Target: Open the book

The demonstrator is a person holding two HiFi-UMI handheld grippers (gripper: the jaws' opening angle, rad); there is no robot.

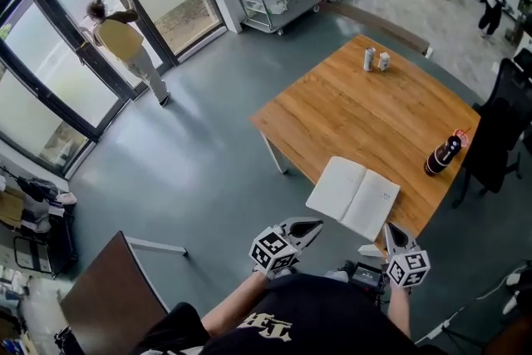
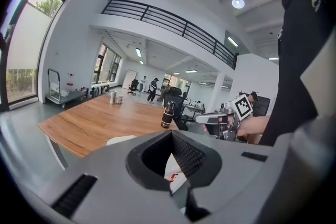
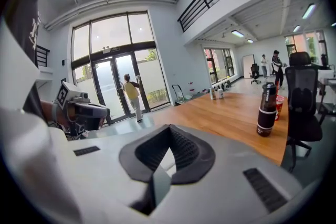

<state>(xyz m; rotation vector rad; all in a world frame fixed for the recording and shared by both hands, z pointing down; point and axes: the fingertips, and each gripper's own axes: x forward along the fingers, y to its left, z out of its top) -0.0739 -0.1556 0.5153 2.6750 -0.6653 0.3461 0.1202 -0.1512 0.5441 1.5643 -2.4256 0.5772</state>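
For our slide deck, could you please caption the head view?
Open book at the near edge of the wooden table; left gripper and right gripper, both shut and empty, held short of it.

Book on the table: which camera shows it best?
The head view. There the book lies open, both white pages showing, at the near edge of the wooden table. The left gripper view catches only white slivers of it past the left hand-held gripper; the right gripper view shows just a pale bit, hard to tell.
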